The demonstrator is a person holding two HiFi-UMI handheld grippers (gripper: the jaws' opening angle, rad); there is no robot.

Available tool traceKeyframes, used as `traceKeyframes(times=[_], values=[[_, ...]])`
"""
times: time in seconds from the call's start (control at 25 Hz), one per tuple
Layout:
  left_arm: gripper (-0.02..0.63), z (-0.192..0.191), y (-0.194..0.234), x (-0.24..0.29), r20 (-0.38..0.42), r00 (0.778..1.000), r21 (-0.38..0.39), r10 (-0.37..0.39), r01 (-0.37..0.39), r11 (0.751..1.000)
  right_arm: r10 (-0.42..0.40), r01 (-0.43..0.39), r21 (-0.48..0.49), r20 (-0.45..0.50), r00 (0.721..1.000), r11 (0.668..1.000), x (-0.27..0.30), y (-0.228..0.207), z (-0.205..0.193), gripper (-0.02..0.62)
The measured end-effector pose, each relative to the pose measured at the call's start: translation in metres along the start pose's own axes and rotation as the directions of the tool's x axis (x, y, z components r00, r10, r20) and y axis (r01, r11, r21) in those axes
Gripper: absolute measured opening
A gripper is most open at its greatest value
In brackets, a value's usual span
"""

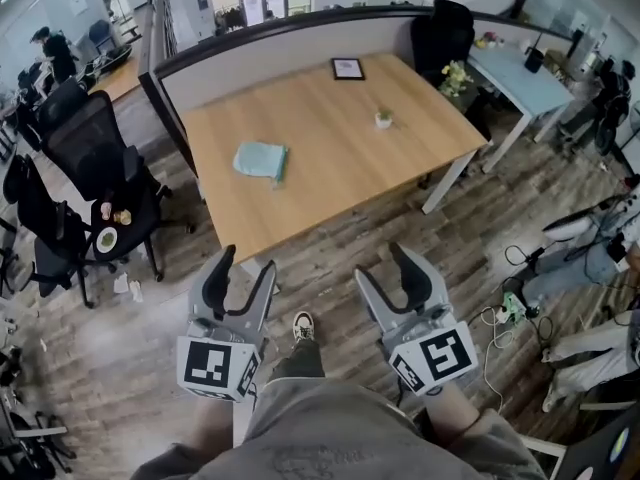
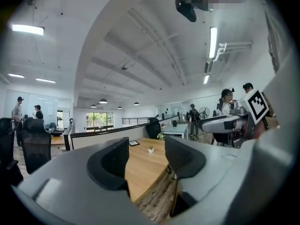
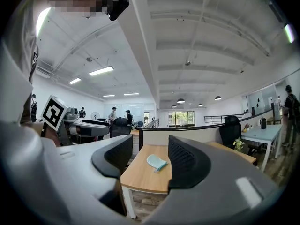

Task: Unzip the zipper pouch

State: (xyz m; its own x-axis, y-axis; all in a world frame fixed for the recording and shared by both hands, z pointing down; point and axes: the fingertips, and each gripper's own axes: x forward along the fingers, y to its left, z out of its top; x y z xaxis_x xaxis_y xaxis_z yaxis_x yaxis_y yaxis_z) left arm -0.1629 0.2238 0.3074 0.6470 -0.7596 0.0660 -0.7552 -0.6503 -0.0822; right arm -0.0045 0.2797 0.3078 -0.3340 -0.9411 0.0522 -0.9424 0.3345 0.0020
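A light teal zipper pouch [image 1: 261, 159] lies flat on the left part of the wooden table [image 1: 330, 158]; the right gripper view shows the pouch [image 3: 156, 161] between its jaws in the distance. My left gripper [image 1: 242, 268] and right gripper [image 1: 398, 265] are held low over the floor, well short of the table's near edge. Both are open with nothing between their fingers. In the left gripper view the left gripper [image 2: 146, 156] faces the table's right part; the pouch is not seen there.
A small potted plant [image 1: 383, 118] and a framed picture [image 1: 347, 68] sit on the table. A grey partition [image 1: 300, 33] backs it. Black office chairs [image 1: 95, 158] stand at the left, a second desk [image 1: 520, 73] at the right. Cables and seated people's legs [image 1: 575, 268] are on the right.
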Motion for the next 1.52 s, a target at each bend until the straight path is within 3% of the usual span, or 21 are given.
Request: traceKeyframes(times=[0.56,1.0,1.32,1.52], values=[[0.236,0.009,0.131,0.132,-0.008,1.000,0.023,-0.027,0.027,0.999,-0.027,0.027,0.014,-0.036,0.999,1.000,0.177,-0.054,0.010,0.221],[0.236,0.001,0.157,0.198,-0.027,1.000,0.015,0.002,-0.001,1.000,0.019,-0.018,0.013,-0.065,0.998,1.000,0.244,-0.101,-0.003,0.221],[0.236,-0.003,0.163,0.272,-0.058,0.993,0.016,0.106,-0.106,0.994,0.146,-0.146,0.009,-0.100,0.984,0.989,0.301,-0.173,-0.019,0.221],[0.236,-0.003,0.172,0.314,-0.081,0.977,0.025,0.196,-0.195,0.981,0.232,-0.234,-0.004,-0.110,0.966,0.972,0.347,-0.221,-0.018,0.221]])
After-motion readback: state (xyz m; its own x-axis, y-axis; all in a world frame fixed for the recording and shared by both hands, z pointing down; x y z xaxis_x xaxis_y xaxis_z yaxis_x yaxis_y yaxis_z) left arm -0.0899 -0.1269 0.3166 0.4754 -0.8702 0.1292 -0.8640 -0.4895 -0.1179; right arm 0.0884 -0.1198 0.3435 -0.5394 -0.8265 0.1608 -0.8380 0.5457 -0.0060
